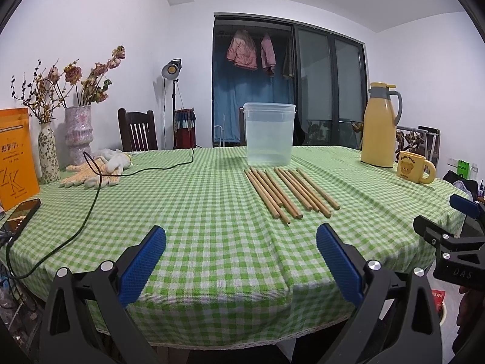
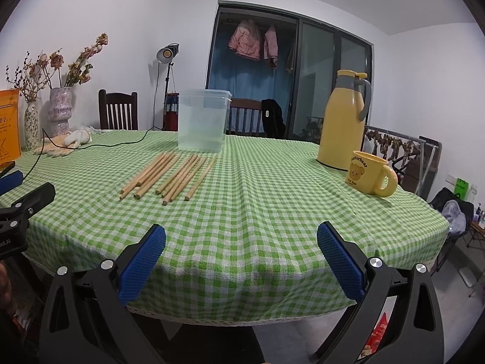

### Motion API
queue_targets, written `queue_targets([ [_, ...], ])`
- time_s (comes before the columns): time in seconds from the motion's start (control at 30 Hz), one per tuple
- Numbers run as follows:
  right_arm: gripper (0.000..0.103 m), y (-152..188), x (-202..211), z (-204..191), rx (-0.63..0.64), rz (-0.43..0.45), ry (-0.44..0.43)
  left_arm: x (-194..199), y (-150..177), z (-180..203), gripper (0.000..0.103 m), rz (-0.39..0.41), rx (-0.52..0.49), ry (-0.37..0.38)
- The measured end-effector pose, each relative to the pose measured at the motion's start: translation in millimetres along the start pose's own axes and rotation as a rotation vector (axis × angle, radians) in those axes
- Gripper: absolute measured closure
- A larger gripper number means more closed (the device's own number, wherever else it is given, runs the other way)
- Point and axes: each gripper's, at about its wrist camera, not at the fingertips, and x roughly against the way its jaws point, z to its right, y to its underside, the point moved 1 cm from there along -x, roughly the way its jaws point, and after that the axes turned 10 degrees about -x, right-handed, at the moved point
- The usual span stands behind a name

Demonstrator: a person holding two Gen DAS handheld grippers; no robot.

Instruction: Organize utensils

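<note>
Several wooden chopsticks (image 1: 289,192) lie side by side on the green checked tablecloth (image 1: 197,212), just in front of a clear plastic container (image 1: 269,133) that stands upright and open. They also show in the right wrist view (image 2: 168,176), with the container (image 2: 203,119) behind them. My left gripper (image 1: 241,242) is open and empty over the table's front edge, short of the chopsticks. My right gripper (image 2: 241,242) is open and empty at the front edge, right of the chopsticks; it also shows at the right of the left wrist view (image 1: 451,227).
A yellow thermos (image 2: 342,121) and a yellow bear mug (image 2: 371,173) stand at the right. Work gloves (image 1: 94,171), a black cable (image 1: 91,212), two vases (image 1: 77,133), an orange book (image 1: 16,154) and a phone (image 1: 22,214) are at the left. Chairs stand behind the table.
</note>
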Motion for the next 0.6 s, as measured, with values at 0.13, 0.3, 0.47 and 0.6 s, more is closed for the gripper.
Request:
queue_targets([
  [0.13,0.007,2.2,-6.0,3.6,-0.009,0.022,-0.023,-5.0,2.8,-1.4,0.007,0.008,-0.013,-0.002],
  [0.3,0.006,-1.3,-11.6,4.1,0.000,0.050,-0.077,-13.4,-0.6,-9.6,0.007,0.004,0.007,-0.013],
  [0.47,0.006,-5.3,-24.4,6.3,-0.053,-0.022,-0.147,-21.7,-4.6,-20.1,0.007,0.000,0.031,-0.030],
  [0.6,0.006,-8.6,-28.1,5.1,-0.078,-0.053,-0.229,-31.3,-6.2,-28.2,0.007,-0.022,0.063,-0.030],
])
